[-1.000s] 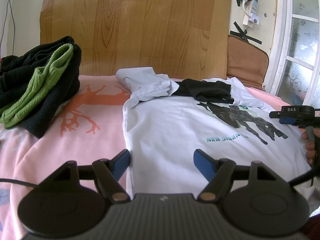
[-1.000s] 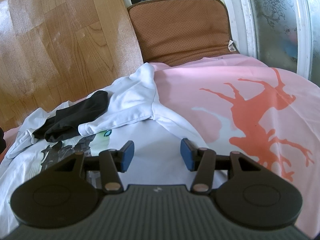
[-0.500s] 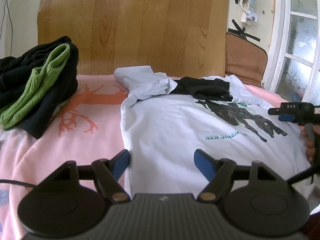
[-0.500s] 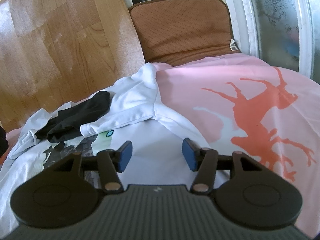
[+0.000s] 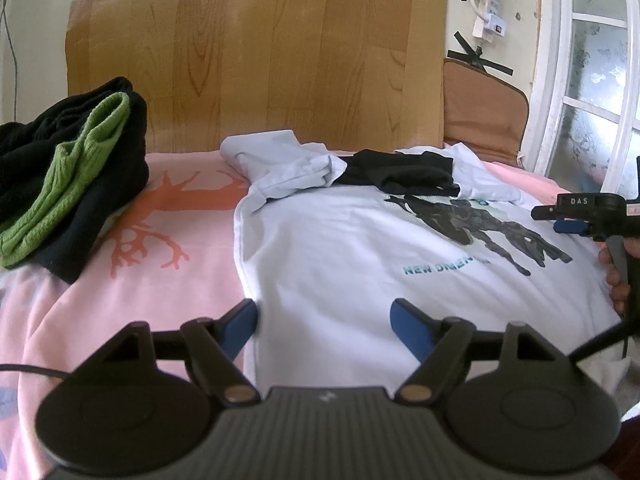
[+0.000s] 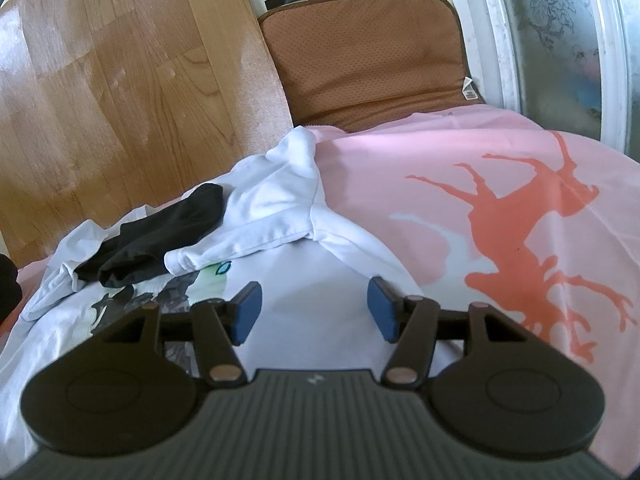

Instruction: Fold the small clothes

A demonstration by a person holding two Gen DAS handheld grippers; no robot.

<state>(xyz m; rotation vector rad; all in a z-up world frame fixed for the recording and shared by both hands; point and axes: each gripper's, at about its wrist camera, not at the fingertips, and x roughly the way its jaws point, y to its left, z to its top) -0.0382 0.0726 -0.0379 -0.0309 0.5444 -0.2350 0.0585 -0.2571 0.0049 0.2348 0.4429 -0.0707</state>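
Your left gripper [image 5: 325,320] is opening wide and holds nothing. Your right gripper [image 6: 314,307] is opening too, with nothing in it. The white T-shirt [image 5: 340,248] lies flat on the pink sheet [image 5: 132,304], straight ahead at 12 o'clock. A black and green pile [image 5: 68,184] sits at 10 o'clock.

Left gripper [image 5: 324,322] angled downward, jaws opening, nothing between its blue pads. Right gripper [image 6: 314,308] likewise, jaws opening and empty, gripped by a hand [image 5: 618,276] at its handle.
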